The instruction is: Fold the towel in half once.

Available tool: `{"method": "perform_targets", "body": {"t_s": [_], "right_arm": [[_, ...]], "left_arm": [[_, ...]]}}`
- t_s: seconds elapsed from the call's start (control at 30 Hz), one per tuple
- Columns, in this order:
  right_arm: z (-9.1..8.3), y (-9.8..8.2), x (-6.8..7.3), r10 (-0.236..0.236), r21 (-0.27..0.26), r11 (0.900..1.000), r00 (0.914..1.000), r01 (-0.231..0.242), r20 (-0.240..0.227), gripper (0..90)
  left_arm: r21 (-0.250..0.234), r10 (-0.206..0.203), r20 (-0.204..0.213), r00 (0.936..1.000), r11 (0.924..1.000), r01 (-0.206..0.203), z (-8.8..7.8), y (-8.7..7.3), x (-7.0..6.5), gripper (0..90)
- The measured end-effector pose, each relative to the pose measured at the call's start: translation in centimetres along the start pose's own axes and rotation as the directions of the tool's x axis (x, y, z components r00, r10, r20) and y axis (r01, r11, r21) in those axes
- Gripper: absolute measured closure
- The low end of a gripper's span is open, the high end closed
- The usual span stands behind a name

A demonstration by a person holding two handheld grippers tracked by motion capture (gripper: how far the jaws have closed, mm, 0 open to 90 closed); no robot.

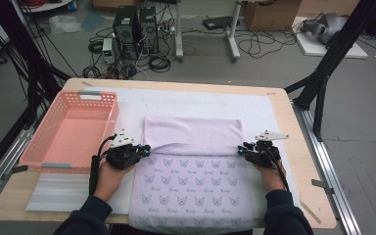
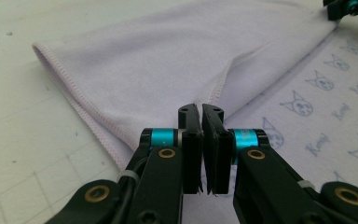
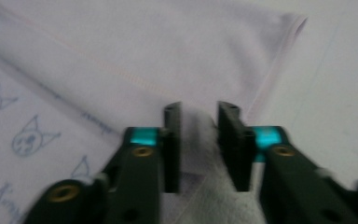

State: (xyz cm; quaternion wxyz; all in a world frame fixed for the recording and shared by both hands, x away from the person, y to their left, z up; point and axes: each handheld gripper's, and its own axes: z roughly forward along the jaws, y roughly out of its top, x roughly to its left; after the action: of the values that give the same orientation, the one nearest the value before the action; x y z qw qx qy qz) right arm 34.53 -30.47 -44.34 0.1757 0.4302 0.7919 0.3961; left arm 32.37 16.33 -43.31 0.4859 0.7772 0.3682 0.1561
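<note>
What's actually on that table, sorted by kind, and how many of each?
Cloth, pale lilac with cat prints: 1
Basket, pink plastic: 1
White table mat: 1
White foam sheet: 1
Hand-held tongs, left tongs and right tongs: 2
Total: 6

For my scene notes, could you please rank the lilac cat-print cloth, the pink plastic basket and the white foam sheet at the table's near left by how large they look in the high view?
1. Lilac cat-print cloth, partly folded over, largest.
2. Pink plastic basket.
3. White foam sheet, smallest; partly hidden under the basket and the left forearm, so its full size is unsure.
</note>
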Motion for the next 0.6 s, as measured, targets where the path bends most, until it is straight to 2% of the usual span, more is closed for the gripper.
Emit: {"method": "perform_targets", "body": {"t_s": [0.13, 0.33, 0.43, 0.6], "right_arm": [[-0.7, 0.0, 0.2, -0.016, -0.01, 1.0, 0.9992, 0.016, -0.036, 85.0], [-1.9, -0.6, 1.4, -0.067, 0.0, 0.998, 0.996, 0.067, -0.059, 85.1], [-2.6, -0.8, 1.6, -0.058, -0.02, 0.998, 0.9959, 0.056, -0.07, 85.0], [-3.7, -1.3, 2.5, -0.067, -0.036, 0.997, 0.9931, 0.064, -0.096, 84.9]], "left_arm": [[-0.021, -0.022, 0.006, 0.9997, 0.9995, 0.022, -0.7, -0.1, 0.4, 86.3], [-0.038, -0.023, 0.029, 0.9993, 0.999, 0.024, -1.7, -0.4, 0.0, 86.3], [-0.044, -0.034, 0.032, 0.9989, 0.9984, 0.035, -2.3, -0.8, -0.3, 86.4], [-0.061, -0.049, 0.046, 0.9978, 0.9968, 0.051, -4.0, -1.4, -0.9, 86.5]]}}
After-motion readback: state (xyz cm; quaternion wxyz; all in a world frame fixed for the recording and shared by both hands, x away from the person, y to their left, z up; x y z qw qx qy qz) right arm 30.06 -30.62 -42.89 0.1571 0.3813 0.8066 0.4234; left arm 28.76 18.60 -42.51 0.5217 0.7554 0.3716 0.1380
